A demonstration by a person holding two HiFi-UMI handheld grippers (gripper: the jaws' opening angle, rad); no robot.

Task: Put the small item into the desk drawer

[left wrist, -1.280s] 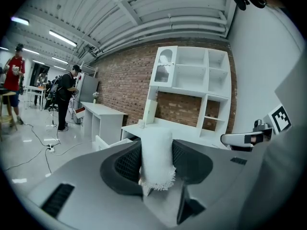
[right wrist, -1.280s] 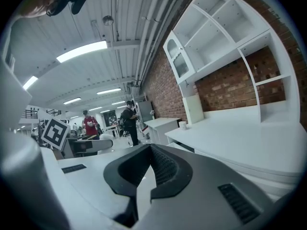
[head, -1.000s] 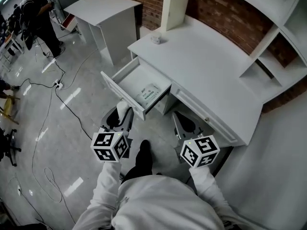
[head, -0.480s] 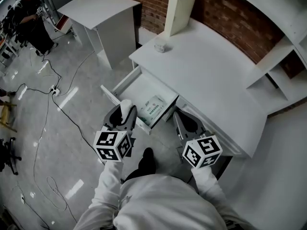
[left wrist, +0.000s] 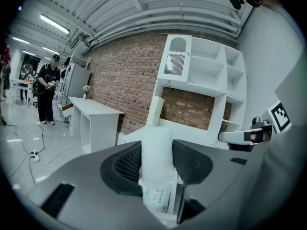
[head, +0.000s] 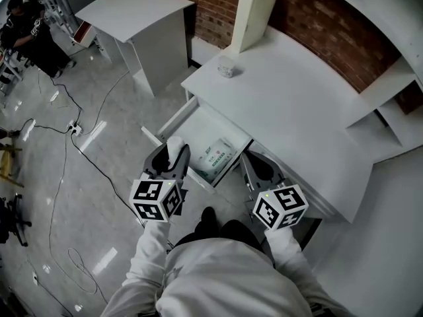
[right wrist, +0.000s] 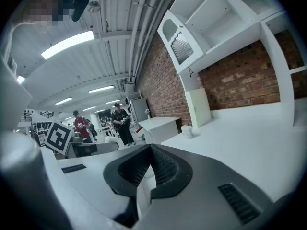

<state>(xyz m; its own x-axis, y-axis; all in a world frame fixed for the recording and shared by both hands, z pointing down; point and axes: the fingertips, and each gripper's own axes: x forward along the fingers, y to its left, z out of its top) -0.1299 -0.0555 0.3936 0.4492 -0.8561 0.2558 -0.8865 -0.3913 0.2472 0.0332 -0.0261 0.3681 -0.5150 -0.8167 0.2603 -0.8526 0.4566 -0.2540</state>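
Between the jaws of my left gripper (head: 170, 158) sits the small packet (left wrist: 156, 162), clamped by its middle so that one end pokes forward, ready, I judge, to go in nose-first. Just beyond it the drawer (head: 195, 125) stands pulled open under the bench (head: 297, 104), with another packet (head: 215, 158) already lying inside. My right gripper (right wrist: 149, 148) is clenched on nothing and held near the drawer, probably to push it closed afterwards.

White desk (head: 310, 111) bears what looks like a small cup (head: 227, 67); its open drawer (head: 198, 129) holds a packet (head: 218, 157)
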